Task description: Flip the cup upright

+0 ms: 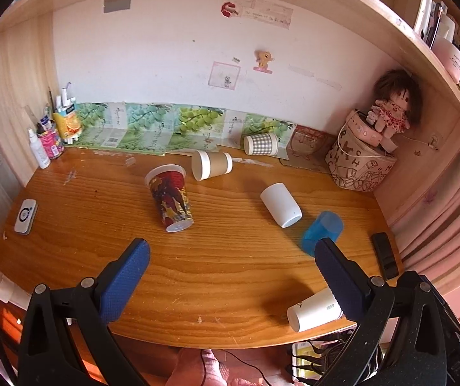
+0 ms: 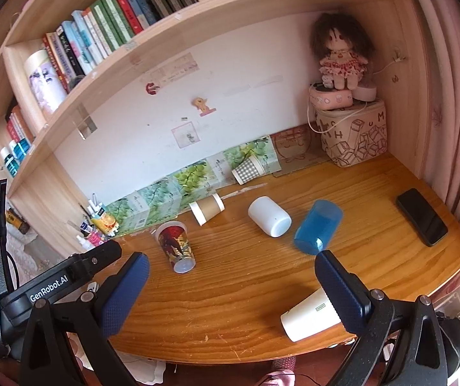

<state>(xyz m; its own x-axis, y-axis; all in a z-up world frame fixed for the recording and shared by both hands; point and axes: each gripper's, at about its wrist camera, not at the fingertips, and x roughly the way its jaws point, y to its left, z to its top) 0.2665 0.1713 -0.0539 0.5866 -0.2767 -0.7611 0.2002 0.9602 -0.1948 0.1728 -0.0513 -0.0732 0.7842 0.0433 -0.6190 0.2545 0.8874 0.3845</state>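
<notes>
Lying on their sides across the bench (image 1: 217,273), six cups, including the white cup (image 2: 310,317) nearest the front edge, could roll off if nudged; left claw (image 1: 231,276) and right claw (image 2: 231,286) gape empty.

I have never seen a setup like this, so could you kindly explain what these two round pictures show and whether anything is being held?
A person holds a two-finger gripper in each hand, with a fisheye camera on each. One picture looks along the left gripper, the other along the right gripper; the blue padded fingers are open and hold nothing. On the wooden desk six cups lie tipped: red patterned cup, brown paper cup, checked cup, plain white cup, blue translucent cup, white paper cup.
</notes>
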